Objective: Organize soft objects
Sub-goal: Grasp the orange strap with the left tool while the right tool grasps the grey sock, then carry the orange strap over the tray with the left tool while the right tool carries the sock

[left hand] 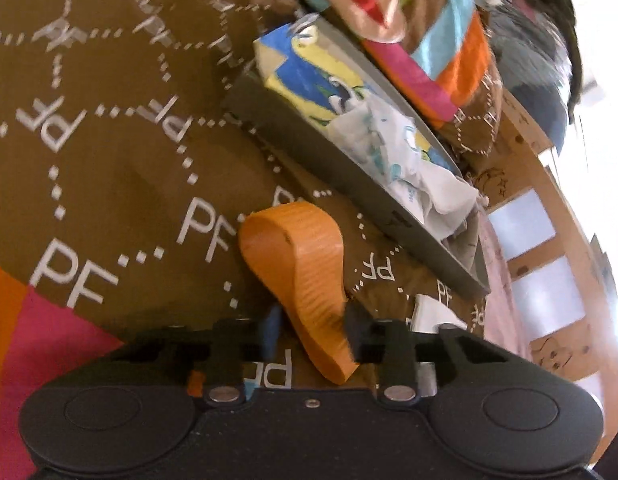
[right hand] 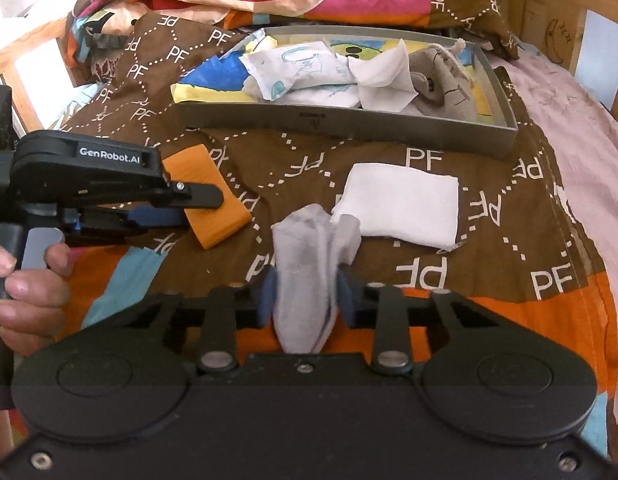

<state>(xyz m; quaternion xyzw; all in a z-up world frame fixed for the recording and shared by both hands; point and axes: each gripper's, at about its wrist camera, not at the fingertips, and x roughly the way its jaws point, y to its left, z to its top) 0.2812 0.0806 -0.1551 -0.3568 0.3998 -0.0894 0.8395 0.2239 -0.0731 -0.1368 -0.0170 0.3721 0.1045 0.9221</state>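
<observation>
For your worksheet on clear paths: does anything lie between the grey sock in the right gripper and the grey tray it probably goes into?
Only the folded white cloth lies partly between the sock and tray, right of the straight path; otherwise bare quilt.

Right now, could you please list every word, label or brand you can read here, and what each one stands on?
"GenRobot.AI": white lettering on the side of the left gripper, seen from the right wrist.
"PF": white letters repeated all over the brown bedspread, between dotted diamond lines.
Small dark mark on the front wall of the grey tray: too small to read.
Drawings on the wooden bed frame: pictures, no words.
</observation>
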